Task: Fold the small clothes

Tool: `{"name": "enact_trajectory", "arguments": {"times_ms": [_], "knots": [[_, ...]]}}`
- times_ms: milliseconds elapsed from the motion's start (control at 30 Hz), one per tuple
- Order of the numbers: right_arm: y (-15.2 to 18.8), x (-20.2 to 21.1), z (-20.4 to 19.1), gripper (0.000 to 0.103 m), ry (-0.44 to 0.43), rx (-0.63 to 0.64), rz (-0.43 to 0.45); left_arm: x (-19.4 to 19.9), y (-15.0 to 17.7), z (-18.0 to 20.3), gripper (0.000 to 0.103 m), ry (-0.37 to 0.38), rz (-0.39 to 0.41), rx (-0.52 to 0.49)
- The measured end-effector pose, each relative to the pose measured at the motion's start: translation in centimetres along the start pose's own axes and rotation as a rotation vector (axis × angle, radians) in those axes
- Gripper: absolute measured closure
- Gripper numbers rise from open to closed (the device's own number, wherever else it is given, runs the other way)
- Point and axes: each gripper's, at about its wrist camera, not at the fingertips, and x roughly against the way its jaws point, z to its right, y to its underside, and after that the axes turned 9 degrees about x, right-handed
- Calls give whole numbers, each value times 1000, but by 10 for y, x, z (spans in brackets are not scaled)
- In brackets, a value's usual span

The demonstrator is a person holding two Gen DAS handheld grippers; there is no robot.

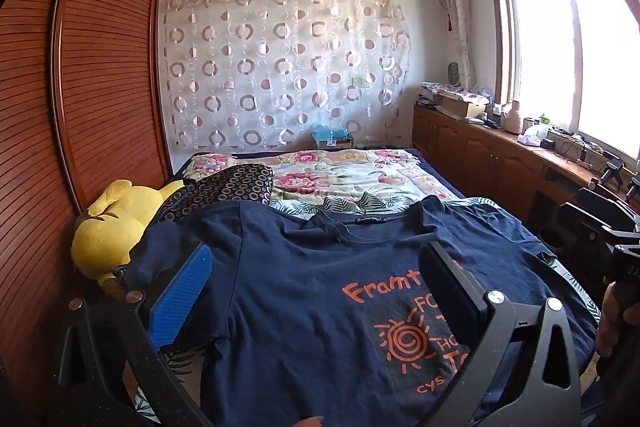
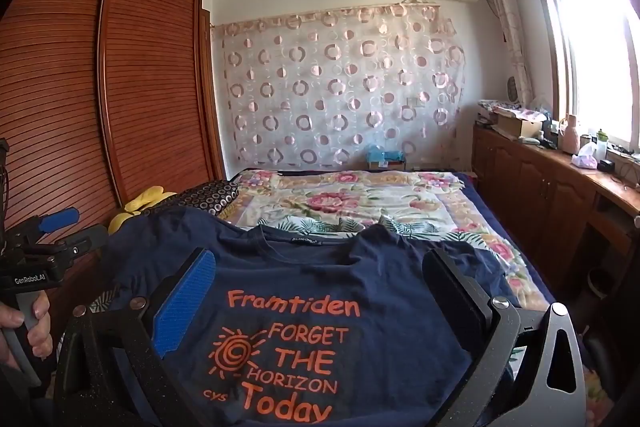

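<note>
A navy T-shirt [image 1: 304,291] with orange print lies flat and face up on the bed, collar away from me; it also shows in the right wrist view [image 2: 320,291]. My left gripper [image 1: 316,267] is open above the shirt's left half, with nothing between its fingers. My right gripper [image 2: 320,271] is open above the middle of the shirt, over the print, and holds nothing. The left gripper also shows at the left edge of the right wrist view [image 2: 44,247], held by a hand.
A floral quilt [image 1: 328,179] covers the bed behind the shirt. A yellow plush toy [image 1: 116,227] and a dark ring-patterned pillow [image 1: 224,187] lie at the left by the wooden wardrobe [image 1: 80,87]. A cluttered wooden cabinet [image 1: 500,151] runs under the window at the right.
</note>
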Motion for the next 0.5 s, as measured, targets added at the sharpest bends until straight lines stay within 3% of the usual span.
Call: {"name": "enact_trajectory", "arguments": {"times_ms": [500], "knots": [[0, 2, 2, 0, -1, -4, -3, 8, 0, -3, 0, -11, 8, -6]]}}
